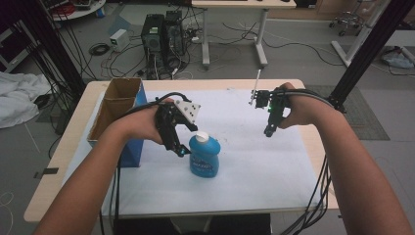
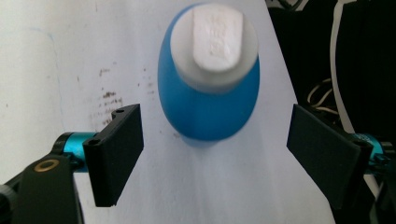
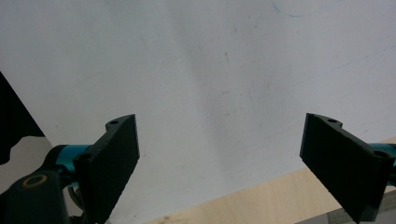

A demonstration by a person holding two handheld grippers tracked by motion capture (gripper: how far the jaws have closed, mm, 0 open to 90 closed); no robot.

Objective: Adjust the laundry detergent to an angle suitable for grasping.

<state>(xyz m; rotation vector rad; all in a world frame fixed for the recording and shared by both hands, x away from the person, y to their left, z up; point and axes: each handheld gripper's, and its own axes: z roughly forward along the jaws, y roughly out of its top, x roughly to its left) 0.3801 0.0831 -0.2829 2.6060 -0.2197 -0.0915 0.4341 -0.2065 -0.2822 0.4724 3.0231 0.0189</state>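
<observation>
The blue bottle (image 1: pixel 204 156) stands upright on the white sheet (image 1: pixel 254 161), near the middle of the table (image 1: pixel 68 161) and a little toward the person's side, with its white cap (image 2: pixel 215 39) on top. The left gripper (image 1: pixel 179 146) hangs just above and beside the bottle's cap end, on the side toward the box; in the left gripper view its jaws stand wide apart with the bottle between and beyond them, touching neither. The likeliest slip, as I judge it, is a bad approach: the bottle sits off-centre in that gap, nearer one jaw, so a descent from here could bring that jaw against the shoulder first and tip or shove the bottle before the other jaw arrives. Its rounded, smooth body may also squirt out of flat pads if they close high near the cap rather than on the widest part. The box (image 1: pixel 117 105), open at the top, stands just beyond the left hand, well clear of the bottle. The right gripper (image 1: pixel 270 128) is held well apart from the bottle on its far side, jaws spread over bare sheet, holding nothing.
</observation>
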